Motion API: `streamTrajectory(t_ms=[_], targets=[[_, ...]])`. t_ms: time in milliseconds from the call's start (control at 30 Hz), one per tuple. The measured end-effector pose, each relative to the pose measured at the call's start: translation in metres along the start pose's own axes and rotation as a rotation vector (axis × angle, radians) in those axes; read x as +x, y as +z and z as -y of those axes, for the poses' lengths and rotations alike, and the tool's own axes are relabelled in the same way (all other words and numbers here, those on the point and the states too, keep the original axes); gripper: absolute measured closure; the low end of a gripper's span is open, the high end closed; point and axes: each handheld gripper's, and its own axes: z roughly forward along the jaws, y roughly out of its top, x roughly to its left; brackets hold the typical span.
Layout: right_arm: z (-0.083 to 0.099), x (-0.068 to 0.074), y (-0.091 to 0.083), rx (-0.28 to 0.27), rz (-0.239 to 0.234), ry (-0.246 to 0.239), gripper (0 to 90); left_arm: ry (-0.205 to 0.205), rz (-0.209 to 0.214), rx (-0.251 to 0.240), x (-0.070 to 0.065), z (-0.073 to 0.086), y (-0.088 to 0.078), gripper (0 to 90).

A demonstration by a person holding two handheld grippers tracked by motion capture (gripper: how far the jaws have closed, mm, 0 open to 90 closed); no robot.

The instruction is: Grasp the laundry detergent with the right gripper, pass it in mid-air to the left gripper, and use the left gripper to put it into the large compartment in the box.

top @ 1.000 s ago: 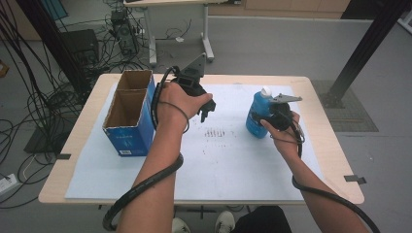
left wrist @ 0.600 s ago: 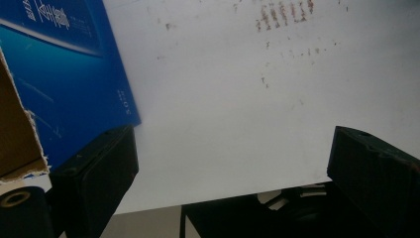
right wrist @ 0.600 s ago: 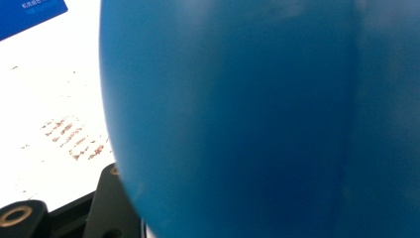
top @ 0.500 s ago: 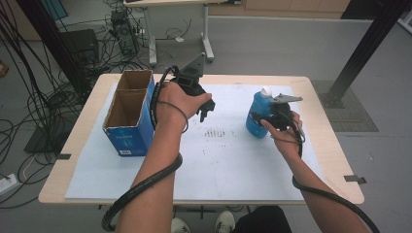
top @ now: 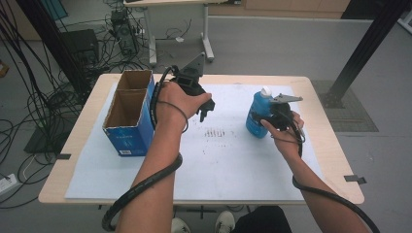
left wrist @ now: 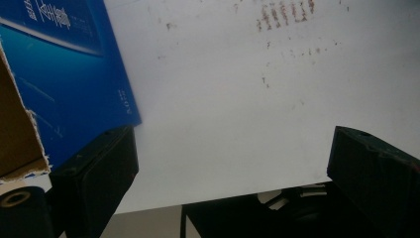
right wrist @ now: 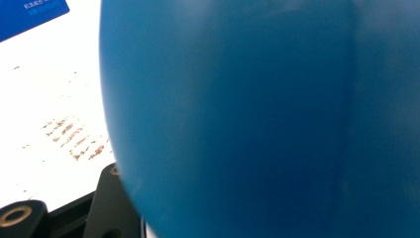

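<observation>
A: One blue cardboard box (top: 127,116), open-topped, two compartments, both showing bare brown insides. It stands at the tabletop's (top: 330,145) left edge.

B: One blue plastic bottle with a white cap (top: 256,115), upright on the white sheet (top: 228,160). Your right tool (top: 272,116) is clenched on it. Your left tool (top: 206,109) hangs released, beside the box.
</observation>
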Motion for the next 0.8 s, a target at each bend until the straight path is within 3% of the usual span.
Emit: streamTrajectory(t_ms=[800], targets=[[0.0009, -0.0003, -0.0001, -0.007, -0.004, 0.006, 43.7, 0.000, -0.007, 0.000, 0.0003, 0.0003, -0.0012, 5.9]])
